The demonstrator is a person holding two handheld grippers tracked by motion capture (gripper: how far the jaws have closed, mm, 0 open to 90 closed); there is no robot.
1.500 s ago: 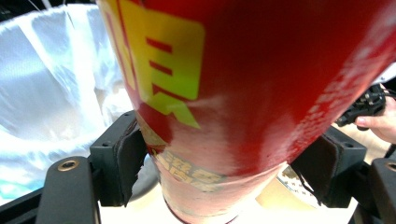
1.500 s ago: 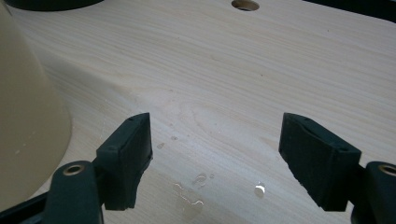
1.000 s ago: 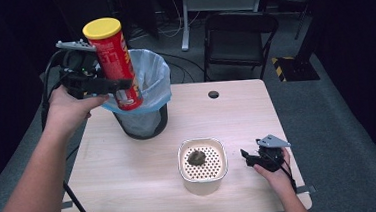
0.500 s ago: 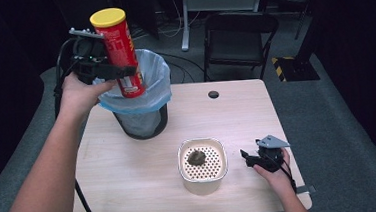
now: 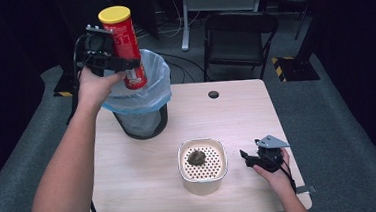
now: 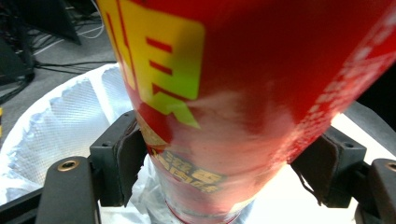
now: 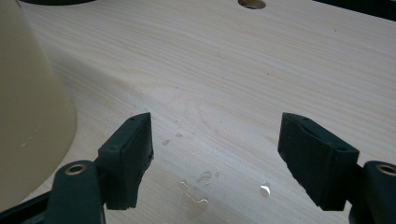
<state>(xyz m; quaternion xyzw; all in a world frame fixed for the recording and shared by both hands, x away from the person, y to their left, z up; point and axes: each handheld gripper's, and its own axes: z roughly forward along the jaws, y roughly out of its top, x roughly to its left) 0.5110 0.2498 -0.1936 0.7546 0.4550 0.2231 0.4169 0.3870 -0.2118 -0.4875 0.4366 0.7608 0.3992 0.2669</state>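
Since a second earlier I had carried the red can (image 5: pixel 124 48) from the near rim to above the mouth of the bin (image 5: pixel 138 102), so dropping it in looked close. My left gripper (image 5: pixel 118 63) had its jaws clamped on the can's lower body, pads (image 6: pixel 126 163) pressing both sides. The can stood nearly upright between them, yellow lid on top, its base just over the blue liner (image 6: pixel 60 126). My right gripper (image 5: pixel 252 159) rested on the counter (image 7: pixel 233 70), jaws apart and empty, the cream strainer bowl (image 5: pixel 202 165) just beside them.
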